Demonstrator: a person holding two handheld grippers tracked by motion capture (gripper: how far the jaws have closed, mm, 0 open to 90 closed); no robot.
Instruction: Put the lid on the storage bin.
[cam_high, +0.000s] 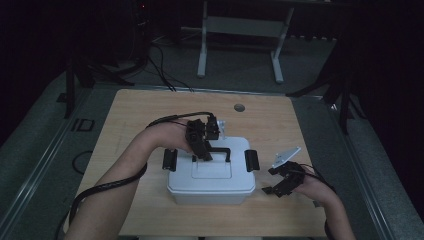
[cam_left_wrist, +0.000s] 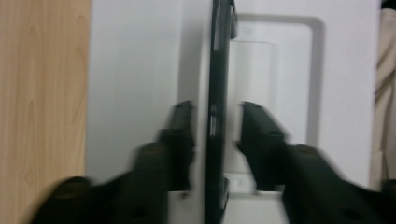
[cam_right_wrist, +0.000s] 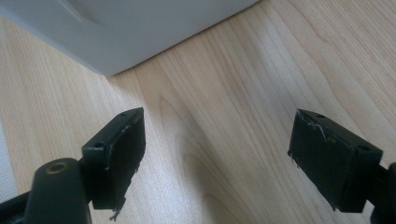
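Note:
A white plastic box (cam_high: 210, 181) with a black carry handle (cam_high: 223, 149) on its lid stands near the table's front edge. My left gripper (cam_high: 204, 153) reaches over the lid from the left. In the left gripper view the upright handle (cam_left_wrist: 217, 70) runs between the two jaws of the left gripper (cam_left_wrist: 215, 116), with a narrow gap on each side, so the jaws are open around it. Over the wood, beside the box's front right corner (cam_right_wrist: 140, 28), my right gripper (cam_high: 270, 181) (cam_right_wrist: 217, 149) is wide open with nothing between its jaws.
Black latch clips sit on the box's left side (cam_high: 169, 159) and right side (cam_high: 251, 160). The wooden table (cam_high: 150, 110) has a small round hole (cam_high: 239, 107) near its far edge. A metal stand (cam_high: 240, 35) is on the floor beyond.

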